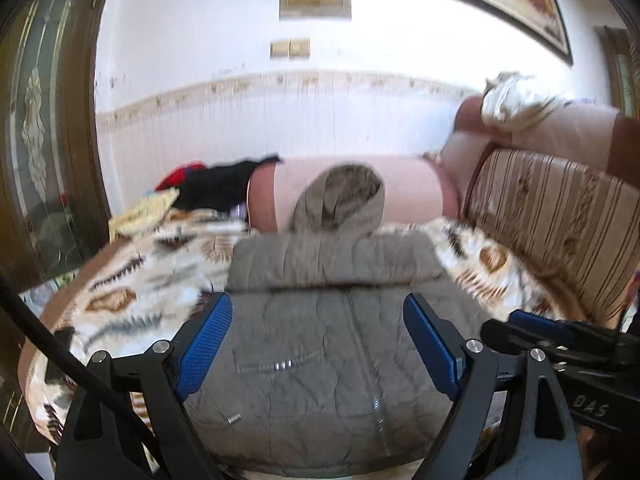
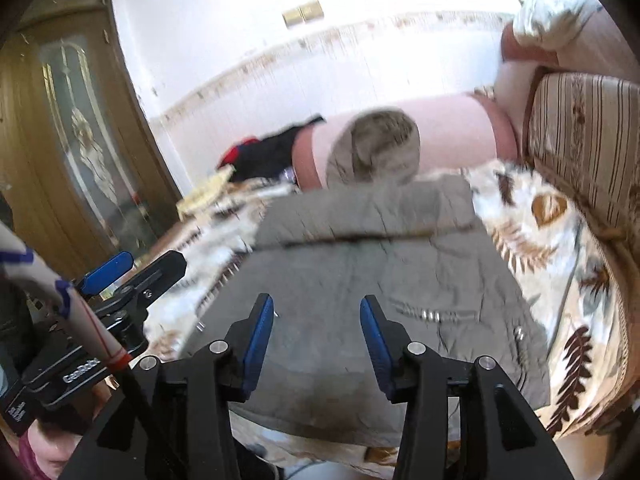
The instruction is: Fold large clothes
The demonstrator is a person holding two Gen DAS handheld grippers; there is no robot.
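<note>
A grey-olive hooded padded jacket [image 1: 320, 344] lies flat on a patterned blanket on a sofa, front zip up, sleeves folded in, hood [image 1: 340, 196] resting against the pink armrest. My left gripper [image 1: 318, 344] is open above the jacket's lower half, holding nothing. In the right wrist view the same jacket [image 2: 360, 272] lies ahead, and my right gripper [image 2: 316, 340] is open over its near hem, holding nothing. The left gripper [image 2: 120, 276] shows at the left of that view, and the right gripper's body [image 1: 560, 344] shows at the right of the left wrist view.
The patterned blanket [image 1: 132, 280] covers the sofa seat. A striped sofa back [image 1: 560, 216] runs along the right, with a white cloth [image 1: 512, 100] on top. Dark and red clothes [image 1: 216, 184] pile at the far left end. A wooden glazed door [image 1: 40, 140] stands left.
</note>
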